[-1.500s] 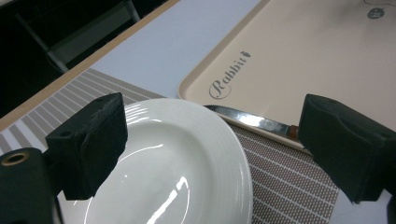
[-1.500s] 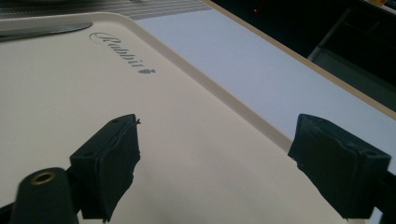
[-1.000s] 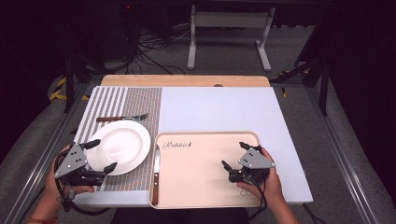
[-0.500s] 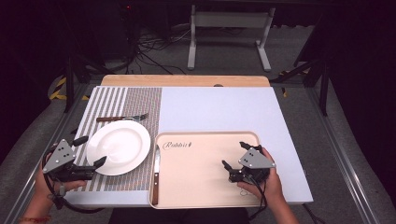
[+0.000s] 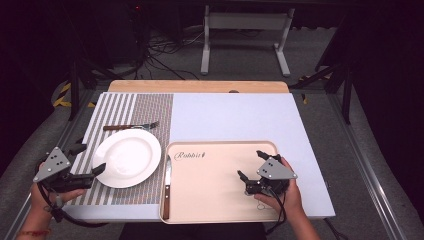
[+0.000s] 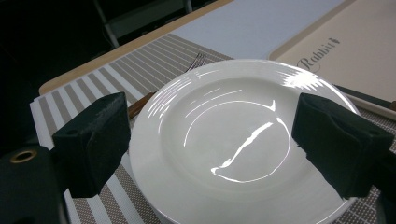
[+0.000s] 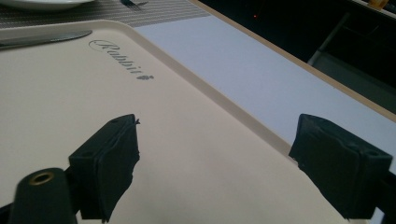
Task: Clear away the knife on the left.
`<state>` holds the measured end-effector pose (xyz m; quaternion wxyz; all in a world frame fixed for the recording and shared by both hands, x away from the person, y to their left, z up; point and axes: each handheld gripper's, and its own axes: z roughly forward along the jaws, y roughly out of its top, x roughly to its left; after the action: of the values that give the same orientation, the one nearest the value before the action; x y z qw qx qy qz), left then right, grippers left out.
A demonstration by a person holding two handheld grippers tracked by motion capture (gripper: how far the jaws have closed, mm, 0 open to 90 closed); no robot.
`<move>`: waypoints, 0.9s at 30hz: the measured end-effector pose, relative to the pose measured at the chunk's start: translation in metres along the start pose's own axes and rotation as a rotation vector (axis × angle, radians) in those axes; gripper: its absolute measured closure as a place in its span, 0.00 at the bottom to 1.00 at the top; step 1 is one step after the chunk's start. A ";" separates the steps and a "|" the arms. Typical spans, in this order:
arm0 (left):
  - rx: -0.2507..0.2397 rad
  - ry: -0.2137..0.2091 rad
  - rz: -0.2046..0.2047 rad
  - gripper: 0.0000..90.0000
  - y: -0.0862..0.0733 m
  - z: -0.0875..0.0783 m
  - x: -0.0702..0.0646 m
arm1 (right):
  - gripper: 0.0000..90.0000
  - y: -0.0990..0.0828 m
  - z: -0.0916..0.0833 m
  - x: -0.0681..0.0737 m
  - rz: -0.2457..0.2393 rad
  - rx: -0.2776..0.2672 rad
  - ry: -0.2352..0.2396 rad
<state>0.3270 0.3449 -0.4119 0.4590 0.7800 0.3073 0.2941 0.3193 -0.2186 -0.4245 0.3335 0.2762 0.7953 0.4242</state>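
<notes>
The white plate (image 5: 127,158) is set on the striped placemat (image 5: 131,107), just left of the beige tray (image 5: 220,150). At the plate's left edge the left gripper (image 5: 89,160) is held with jaws spread wide, nothing grasped. A fork (image 5: 131,126) is seen just behind the plate, a knife (image 5: 167,186) beside it on the tray's left rim. Right of the plate, over the tray, the right gripper (image 5: 251,167) is held released too.

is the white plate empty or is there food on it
Empty: the white plate shows only bare glossy surface with glare, between the open left gripper.

The plate (image 5: 127,158) lies on the placemat (image 5: 117,107), fork (image 5: 131,126) behind it, tray (image 5: 220,212) at its right.
</notes>
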 end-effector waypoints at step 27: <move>0.026 0.027 -0.116 0.17 -0.015 0.011 0.036 | 0.18 -0.001 0.004 -0.003 0.031 -0.005 0.022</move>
<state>0.3552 0.3717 -0.4233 0.4608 0.7627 0.3621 0.2736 0.3237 -0.2192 -0.4259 0.3187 0.2829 0.7934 0.4346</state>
